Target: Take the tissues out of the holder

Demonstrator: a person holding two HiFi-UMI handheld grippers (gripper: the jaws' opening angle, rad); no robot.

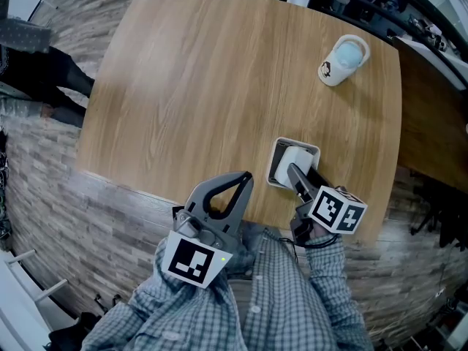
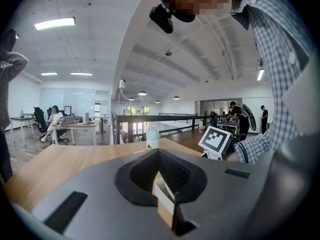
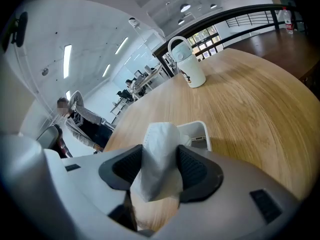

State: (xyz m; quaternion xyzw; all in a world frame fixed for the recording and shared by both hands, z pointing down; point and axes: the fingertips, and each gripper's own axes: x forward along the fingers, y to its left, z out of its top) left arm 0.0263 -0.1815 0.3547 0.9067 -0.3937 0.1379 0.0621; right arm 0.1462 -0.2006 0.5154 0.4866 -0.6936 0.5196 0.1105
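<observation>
Tissues point(image 3: 159, 141) are sticking upright from the white holder point(image 3: 202, 134) on the desk point(image 1: 205, 86). The right gripper point(image 3: 160, 160) is pinching their tuft between its fingers from the near side, while the left gripper point(image 1: 245, 175), fingers clenched empty, is hanging farther off.

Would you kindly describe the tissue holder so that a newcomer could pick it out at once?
On the wooden table, look at the edge nearest the person. The tissue holder is the small white open-topped box there, with tissues rising from it into the right hand-held gripper. Its only neighbour, a white flask, is rounded and sits far off.
</observation>
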